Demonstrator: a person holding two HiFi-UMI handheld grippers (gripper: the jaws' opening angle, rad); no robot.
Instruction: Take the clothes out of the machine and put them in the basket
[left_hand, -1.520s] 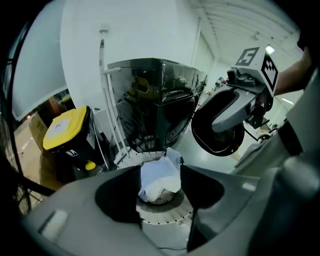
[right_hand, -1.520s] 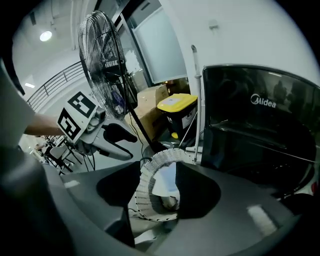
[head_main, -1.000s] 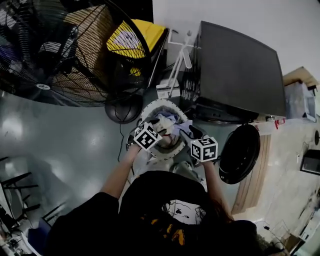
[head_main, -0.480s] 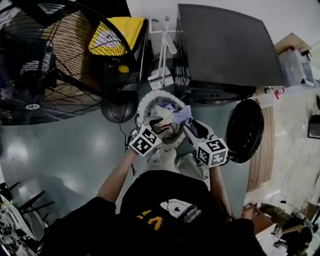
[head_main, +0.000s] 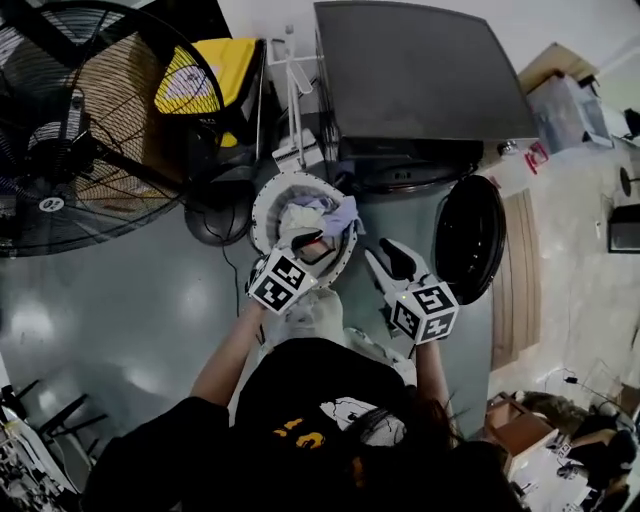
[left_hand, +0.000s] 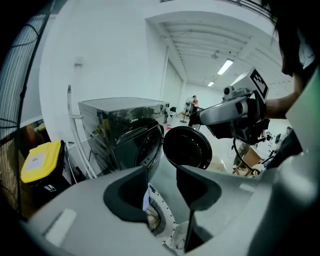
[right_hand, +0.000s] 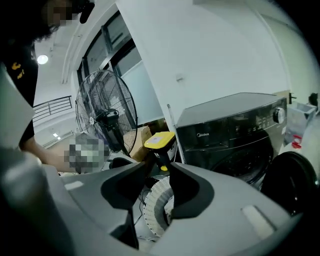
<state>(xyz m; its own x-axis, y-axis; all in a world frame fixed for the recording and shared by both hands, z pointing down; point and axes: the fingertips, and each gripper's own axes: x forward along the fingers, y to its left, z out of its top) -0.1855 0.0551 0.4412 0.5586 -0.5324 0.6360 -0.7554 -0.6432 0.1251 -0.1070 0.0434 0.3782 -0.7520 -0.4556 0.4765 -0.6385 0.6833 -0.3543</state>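
The white perforated basket (head_main: 262, 205) stands on the floor in front of the black washing machine (head_main: 420, 80), whose round door (head_main: 468, 240) hangs open. White and lavender clothes (head_main: 335, 215) lie piled in the basket. My left gripper (head_main: 308, 243) hovers over the basket's near side, jaws apart, with only a scrap of cloth showing below them. In the left gripper view (left_hand: 162, 172) the basket rim (left_hand: 162, 220) sits under the gap. My right gripper (head_main: 385, 258) is just right of the basket; its jaws have just been closing, with nothing between them (right_hand: 159, 172).
A large floor fan (head_main: 80, 130) stands at the left, a yellow-lidded black bin (head_main: 205, 75) behind the basket, and a white rack (head_main: 295, 80) beside the machine. A cable (head_main: 232, 280) runs along the grey floor. Boxes and clutter (head_main: 565, 110) sit at the right.
Both grippers have risen and drawn back towards me. The right one has come away from the lavender cloth to the basket's right side. The left one still hangs over the basket.
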